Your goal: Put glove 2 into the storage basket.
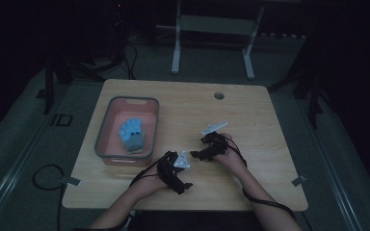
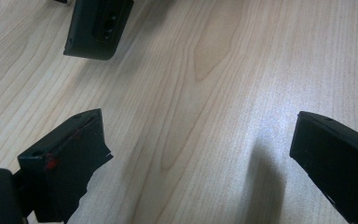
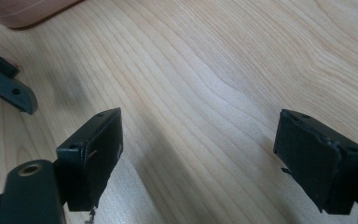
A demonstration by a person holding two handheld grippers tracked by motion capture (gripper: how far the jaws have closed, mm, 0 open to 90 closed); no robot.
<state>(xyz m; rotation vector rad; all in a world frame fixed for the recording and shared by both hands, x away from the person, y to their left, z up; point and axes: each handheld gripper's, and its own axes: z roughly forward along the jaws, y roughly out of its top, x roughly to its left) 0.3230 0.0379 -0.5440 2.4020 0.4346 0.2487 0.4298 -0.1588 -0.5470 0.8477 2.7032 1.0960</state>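
The table (image 2: 205,93) is pale, matt, smooth-grained wood, the bin (image 1: 103,130) looks like pink plastic, and the glove (image 1: 132,132) like blue-grey knitted cloth.

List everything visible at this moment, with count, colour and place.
Bin: one, pink with a grey rim, left part of the table.
Glove: one, light blue with a grey cuff, lying in the bin.
Table: one, light wood, with a round grey hole near its far edge.
Frame: one, white, on the floor beyond the table.
Left gripper: one, black, jaws open above bare wood, near edge.
Right gripper: one, black, jaws open, just right of the left one.
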